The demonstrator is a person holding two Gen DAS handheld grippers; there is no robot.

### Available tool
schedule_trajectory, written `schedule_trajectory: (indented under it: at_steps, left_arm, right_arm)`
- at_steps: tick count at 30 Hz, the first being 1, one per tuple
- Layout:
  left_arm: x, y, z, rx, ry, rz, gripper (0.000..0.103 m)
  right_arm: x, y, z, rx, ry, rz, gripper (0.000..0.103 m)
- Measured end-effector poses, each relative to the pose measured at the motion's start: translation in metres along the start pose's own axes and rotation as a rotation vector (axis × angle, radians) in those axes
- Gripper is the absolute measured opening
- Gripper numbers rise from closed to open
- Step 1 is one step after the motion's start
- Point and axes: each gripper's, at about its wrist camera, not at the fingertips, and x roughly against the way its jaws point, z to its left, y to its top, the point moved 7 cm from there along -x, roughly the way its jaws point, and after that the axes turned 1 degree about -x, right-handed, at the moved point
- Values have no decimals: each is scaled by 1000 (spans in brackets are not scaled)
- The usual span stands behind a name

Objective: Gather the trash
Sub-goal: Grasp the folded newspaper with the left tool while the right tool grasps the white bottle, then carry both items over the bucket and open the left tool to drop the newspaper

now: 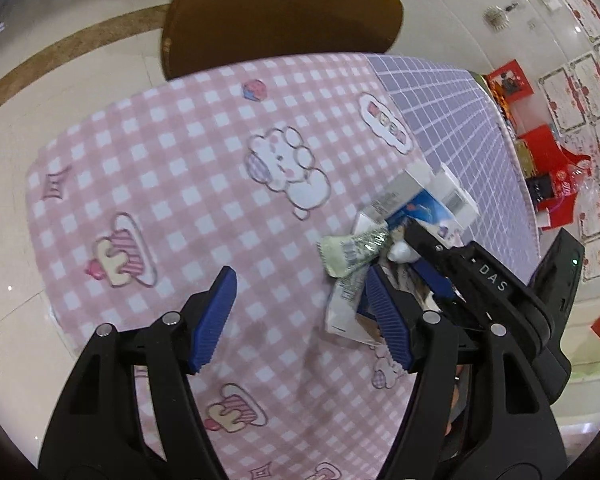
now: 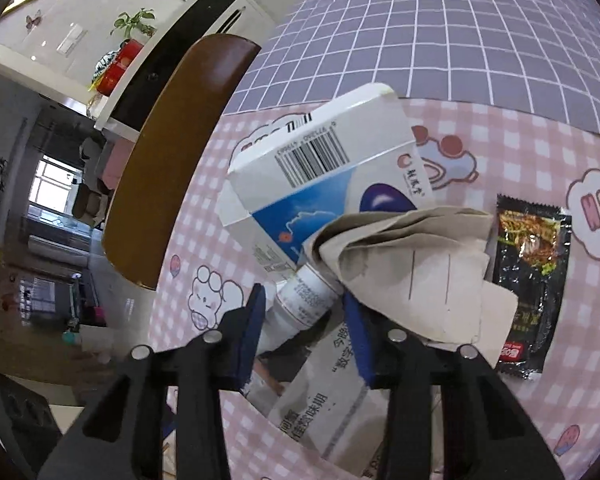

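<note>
From the right wrist we see our right gripper (image 2: 304,320) half-closed around a small white bottle (image 2: 306,300) amid the trash pile (image 2: 380,240) by the table's (image 1: 160,184) pink-purple seam, plus a black snack wrapper (image 2: 534,280); the left view shows our left gripper (image 1: 300,316) wide, empty.

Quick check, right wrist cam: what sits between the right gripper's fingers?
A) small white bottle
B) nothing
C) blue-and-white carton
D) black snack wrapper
A: the small white bottle lies between the right gripper's blue pads, while the black snack wrapper lies off to the side on the pink checked cloth and the blue-and-white carton sits beyond the fingertips.
</note>
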Motion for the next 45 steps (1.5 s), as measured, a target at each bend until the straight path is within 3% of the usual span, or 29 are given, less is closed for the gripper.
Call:
schedule_trajectory:
  at_steps: [4,8,11,15,16,18,20,23,28,34,38,45]
  left_arm:
    - [-12,-5,-18,-22,-47,36,67]
    - [-26,-12,-39,-40,-105,74,67]
    - [-40,-16,-52,-41,-133,109,67]
    - [-58,-21,-67,-57,-150,150,66]
    - [-62,-23,-69,-56,-154,161,63]
    - [-70,-26,-70,-35,-180,192,32]
    - [-71,-27,-71,-17,-199,188,22]
    - [-57,-28,-79,-59,-231,158,12]
    - [-20,-32,-85,-95,-297,109,9]
    - [49,-25,-45,-77,-316,-3,9]
    - [98,-25,17,-24,-267,-80,9]
    - [158,-50,147,111,-124,-157,9]
  right_arm:
    - [20,0,-3,3,44,-1,39]
    - [55,-4,-3,94,46,-22,39]
    - [83,0,-10,173,-9,-87,39]
    - [97,0,-27,183,-41,-114,39]
    - [99,-2,-31,180,-45,-115,39]
    - [101,-4,-38,168,-51,-115,39]
    - [104,-7,-40,168,-56,-120,39]
    - [114,-13,-37,182,-60,-139,39]
    - [132,-23,-20,215,-47,-162,39]
    - [140,-52,32,291,20,-152,39]
    - [125,-86,80,361,77,-105,39]
    - [69,-186,174,523,181,72,39]
